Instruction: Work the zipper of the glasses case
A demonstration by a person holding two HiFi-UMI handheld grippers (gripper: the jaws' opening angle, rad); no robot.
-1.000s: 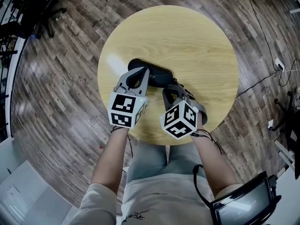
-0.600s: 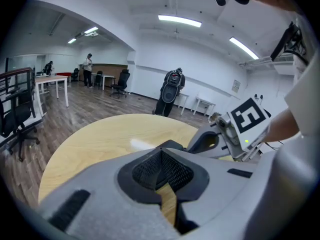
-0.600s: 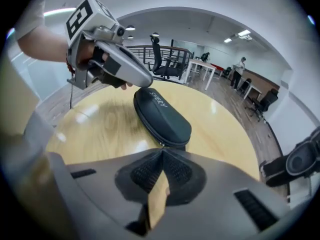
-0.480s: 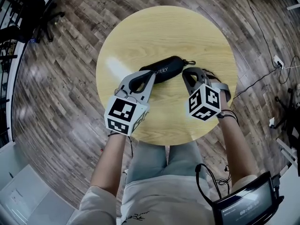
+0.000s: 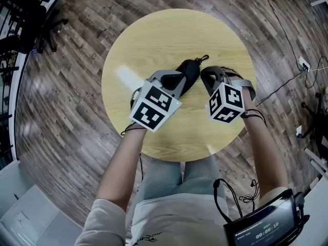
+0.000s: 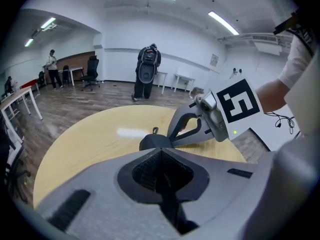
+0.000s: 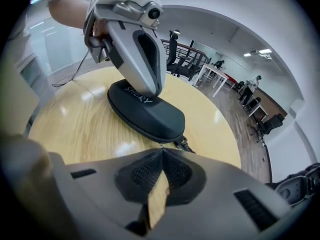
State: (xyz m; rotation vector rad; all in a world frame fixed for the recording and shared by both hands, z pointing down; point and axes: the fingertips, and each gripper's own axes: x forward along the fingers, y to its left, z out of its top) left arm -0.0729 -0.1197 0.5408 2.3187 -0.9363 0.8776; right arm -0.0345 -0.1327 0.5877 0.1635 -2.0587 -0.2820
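Round pale wooden worktop (image 5: pixel 169 35), read from the holder's side outward. The left tongs (image 6: pixel 161 149), clenched with nothing between them, press tip-down on the black oval zipped glasses case (image 7: pixel 150 115), which lies near the worktop's middle. The right tongs (image 7: pixel 161 150), likewise clenched on nothing, sit just beside the small dark zipper pull (image 7: pixel 185 144) at the case's far end. Likely faults: the rounded shell skidding or swivelling from under the single pinning tip, and the tiny pull slipping free when tugged.

Black glasses case (image 5: pixel 189 72) on round table (image 5: pixel 169 35)
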